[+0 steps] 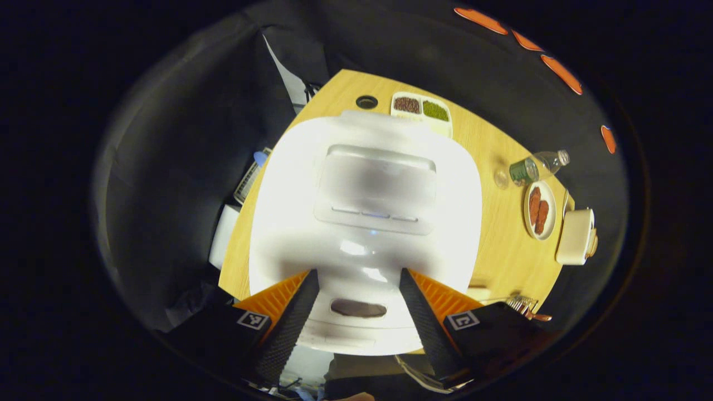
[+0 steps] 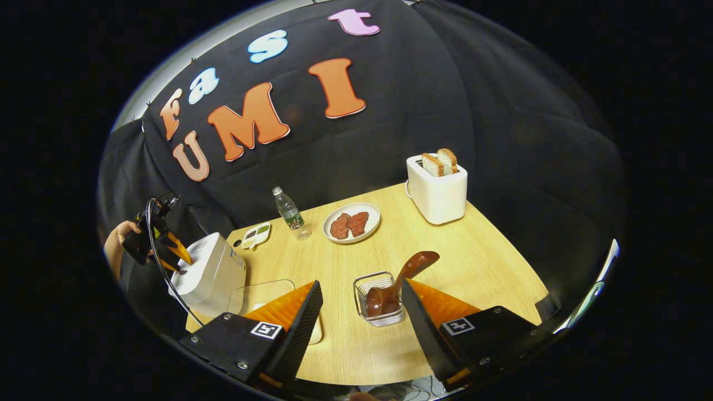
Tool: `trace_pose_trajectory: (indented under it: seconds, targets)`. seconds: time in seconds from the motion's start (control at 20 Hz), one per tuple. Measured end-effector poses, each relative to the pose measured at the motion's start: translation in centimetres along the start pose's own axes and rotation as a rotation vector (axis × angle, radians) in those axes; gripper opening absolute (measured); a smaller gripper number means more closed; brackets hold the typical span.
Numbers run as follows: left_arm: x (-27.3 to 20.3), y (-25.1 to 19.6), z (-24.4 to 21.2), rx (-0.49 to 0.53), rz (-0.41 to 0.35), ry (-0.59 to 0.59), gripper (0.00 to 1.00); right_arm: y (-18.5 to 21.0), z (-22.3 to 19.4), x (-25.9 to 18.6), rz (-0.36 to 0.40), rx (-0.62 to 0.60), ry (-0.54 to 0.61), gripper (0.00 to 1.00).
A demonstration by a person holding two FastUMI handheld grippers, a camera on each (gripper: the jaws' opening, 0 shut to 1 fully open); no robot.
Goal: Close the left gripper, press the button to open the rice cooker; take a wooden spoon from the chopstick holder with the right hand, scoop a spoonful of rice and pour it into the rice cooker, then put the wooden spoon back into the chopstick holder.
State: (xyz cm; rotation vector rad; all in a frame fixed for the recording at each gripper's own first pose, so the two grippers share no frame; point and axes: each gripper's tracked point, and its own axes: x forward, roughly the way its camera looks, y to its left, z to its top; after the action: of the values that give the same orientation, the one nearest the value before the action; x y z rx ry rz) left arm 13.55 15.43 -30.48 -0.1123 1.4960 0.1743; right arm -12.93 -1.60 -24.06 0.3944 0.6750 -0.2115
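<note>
Left gripper (image 1: 359, 301): positioned directly above the white rice cooker (image 1: 365, 223), jaws spread wide, one finger to each side of the cooker's front. The dark oval button (image 1: 358, 308) lies between the fingers; contact cannot be determined. The lid is down. In the right gripper view, the same gripper sits over the cooker at the table's far left, held by a hand (image 2: 116, 239).

Right gripper (image 2: 362, 303): jaws wide, holding nothing, above the wooden table (image 2: 490, 262). The wire chopstick holder (image 2: 379, 298) stands between and just beyond its fingers, with the wooden spoon (image 2: 398, 281) inside, bowl down, handle leaning up to the right.

A clear container (image 2: 262, 298) sits beside the cooker, partly behind the right gripper's finger; contents cannot be determined.

Other items on the table: sectioned dish (image 1: 421, 111), bottle (image 2: 289, 214), plate of meat slices (image 2: 351, 223), toaster (image 2: 437, 189) with bread.
</note>
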Motion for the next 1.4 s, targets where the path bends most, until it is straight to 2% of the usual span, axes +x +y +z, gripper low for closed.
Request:
trace_pose_trajectory:
  seconds: [0.25,0.4,0.6,0.8,0.85,0.95,1.1,1.2,1.4]
  targets:
    - [0.0,-0.1,0.1,0.018,-0.004,-0.027,1.00,1.2,-0.7,0.5,0.020,-0.006,0.016,0.89]
    - [-0.1,-0.1,0.1,0.058,-0.006,-0.117,1.00,2.2,-0.8,0.8,0.045,-0.037,0.013,0.89]
    - [-0.1,-0.2,0.6,0.121,-0.025,-0.311,1.00,4.2,0.0,1.7,0.090,-0.081,-0.004,0.89]
    - [-0.4,0.3,1.0,0.056,-0.002,-0.628,1.00,7.8,1.1,3.1,0.168,-0.147,-0.037,0.89]
    - [-0.7,-0.2,0.3,0.042,-0.017,-0.678,1.00,8.5,1.6,3.5,0.179,-0.169,-0.045,0.89]
    - [-3.5,-1.9,0.0,0.026,-0.082,-0.802,1.00,9.9,3.1,4.2,0.197,-0.220,-0.071,0.90]
    - [-8.8,-2.0,-0.2,0.066,-0.034,-1.006,1.00,13.2,6.7,4.8,0.233,-0.263,-0.152,0.90]
    - [-12.7,-2.9,-1.5,0.088,-0.061,-1.103,0.99,15.8,8.6,4.4,0.261,-0.291,-0.214,0.90]
    - [-19.1,-3.1,-4.5,0.149,-0.050,-1.299,1.00,20.1,11.9,2.9,0.333,-0.331,-0.347,0.90]
